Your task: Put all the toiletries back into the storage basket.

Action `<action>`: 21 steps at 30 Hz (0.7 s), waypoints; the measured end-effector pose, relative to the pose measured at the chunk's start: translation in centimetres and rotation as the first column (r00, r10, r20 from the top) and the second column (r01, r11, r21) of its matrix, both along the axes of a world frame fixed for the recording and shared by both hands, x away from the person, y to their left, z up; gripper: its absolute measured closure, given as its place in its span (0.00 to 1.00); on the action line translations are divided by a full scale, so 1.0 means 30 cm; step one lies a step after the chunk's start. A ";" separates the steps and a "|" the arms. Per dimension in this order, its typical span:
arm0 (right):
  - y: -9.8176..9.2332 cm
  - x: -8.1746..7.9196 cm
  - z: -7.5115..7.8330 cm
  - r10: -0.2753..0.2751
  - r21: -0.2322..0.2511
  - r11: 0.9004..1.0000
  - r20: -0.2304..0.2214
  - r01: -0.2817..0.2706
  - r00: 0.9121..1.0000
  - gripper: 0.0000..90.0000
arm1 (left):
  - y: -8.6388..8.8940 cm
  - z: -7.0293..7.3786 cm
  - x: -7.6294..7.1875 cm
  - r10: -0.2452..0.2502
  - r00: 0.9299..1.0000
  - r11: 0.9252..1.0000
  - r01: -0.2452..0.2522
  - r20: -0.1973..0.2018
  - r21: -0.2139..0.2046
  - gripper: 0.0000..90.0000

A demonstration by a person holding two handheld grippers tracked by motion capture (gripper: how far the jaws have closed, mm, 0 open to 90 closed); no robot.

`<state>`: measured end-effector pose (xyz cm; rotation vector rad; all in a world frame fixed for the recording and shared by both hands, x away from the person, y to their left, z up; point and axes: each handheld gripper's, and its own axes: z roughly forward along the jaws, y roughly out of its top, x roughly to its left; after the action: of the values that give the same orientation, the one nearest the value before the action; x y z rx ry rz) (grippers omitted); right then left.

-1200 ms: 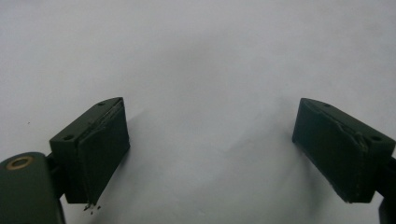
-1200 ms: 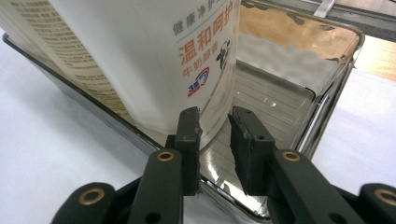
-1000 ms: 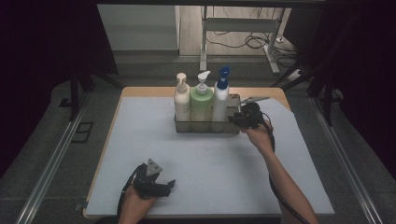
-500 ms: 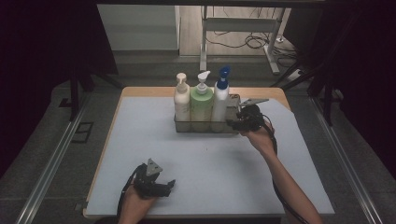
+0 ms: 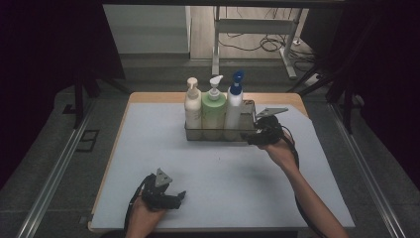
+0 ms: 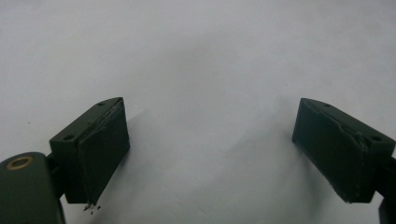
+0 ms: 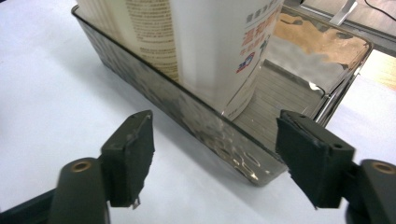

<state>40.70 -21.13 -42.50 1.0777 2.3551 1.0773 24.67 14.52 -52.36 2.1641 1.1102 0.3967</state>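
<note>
A smoky clear tray [image 5: 219,134] stands at the back middle of the white mat. It holds a cream pump bottle [image 5: 192,106], a green pump bottle [image 5: 214,111] and a white bottle with a blue sprayer [image 5: 234,105]. My right gripper [image 5: 251,139] is at the tray's right end. Its jaws have just been opening and now stand open. In the right gripper view, my right gripper [image 7: 215,149] has the tray's [image 7: 154,88] near corner between the jaws, with neither pad touching it, and the white bottle [image 7: 219,46] just behind. My left gripper [image 5: 181,197] rests near the front left, open [image 6: 210,149] over bare mat.
The white mat [image 5: 223,183] covers a wooden table whose edge [image 5: 148,96] shows at the back. A metal stand [image 5: 257,29] and cables lie on the floor beyond. Rails [image 5: 54,173] run along both sides of the table.
The right gripper's jaws have spread apart and the hand has drawn back a little from the tray's right end. The left gripper has stayed put.
</note>
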 end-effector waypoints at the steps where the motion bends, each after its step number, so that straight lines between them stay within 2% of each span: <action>1: 0.000 -0.006 0.000 0.001 0.000 1.000 0.001 -0.001 1.000 0.30 | 0.000 0.000 0.000 0.000 1.000 1.000 0.000 0.000 0.000 0.12; 12: -0.020 -0.079 0.008 0.034 -0.008 0.999 0.004 -0.034 0.999 0.23 | 0.000 0.000 0.000 0.000 1.000 1.000 0.000 0.000 0.000 0.12; 21: -0.041 -0.140 -0.007 0.067 -0.058 0.996 -0.008 -0.068 0.998 0.16 | 0.000 0.000 0.000 0.000 1.000 1.000 0.000 0.000 0.000 0.12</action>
<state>36.51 -22.35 -42.72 0.9886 2.4278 1.0229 24.67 14.52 -52.36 2.1638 1.1104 0.3966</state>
